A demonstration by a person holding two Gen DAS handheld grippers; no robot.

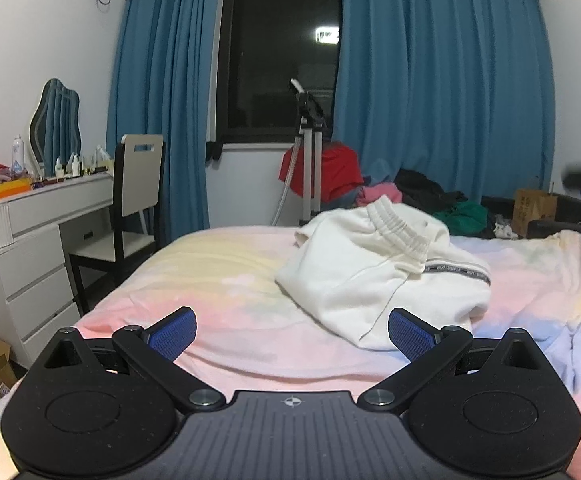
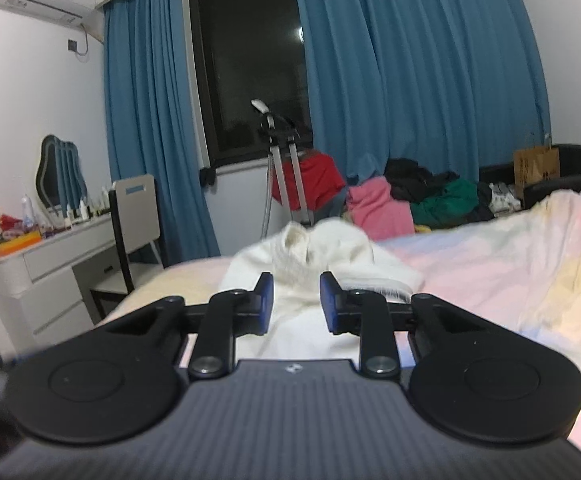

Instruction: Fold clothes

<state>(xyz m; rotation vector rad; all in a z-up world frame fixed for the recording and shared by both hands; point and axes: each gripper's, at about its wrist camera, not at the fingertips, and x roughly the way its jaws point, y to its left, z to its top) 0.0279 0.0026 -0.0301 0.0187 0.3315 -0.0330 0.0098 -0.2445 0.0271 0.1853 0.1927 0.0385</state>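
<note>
**Right gripper on the cloth, left gripper waiting short of it**

Clearly the white garment (image 1: pixel 378 276) lies crumpled on the pastel bedsheet (image 1: pixel 218 280), a little right of centre in the left wrist view, its ribbed elastic waistband (image 1: pixel 400 226) humped at the top of the heap and a dark printed stripe running off toward the right.

From the left gripper (image 1: pixel 292 334) the cloth sits ahead and to the right; the right-hand blue pad overlaps the garment's lower edge in the picture, while the left-hand pad stands over bare sheet. Its jaws are spread wide and hold nothing.

In the right wrist view the right gripper (image 2: pixel 296 304) is narrowed on a bunched fold of the same white fabric (image 2: pixel 302 264), which fills the gap between the pads and rises blurred beyond them. So the right hand is the nearer one and has the grip. The heap's longer run looks to go from lower left to upper right, so the left gripper probably needs to shift rightward onto an edge.
</note>
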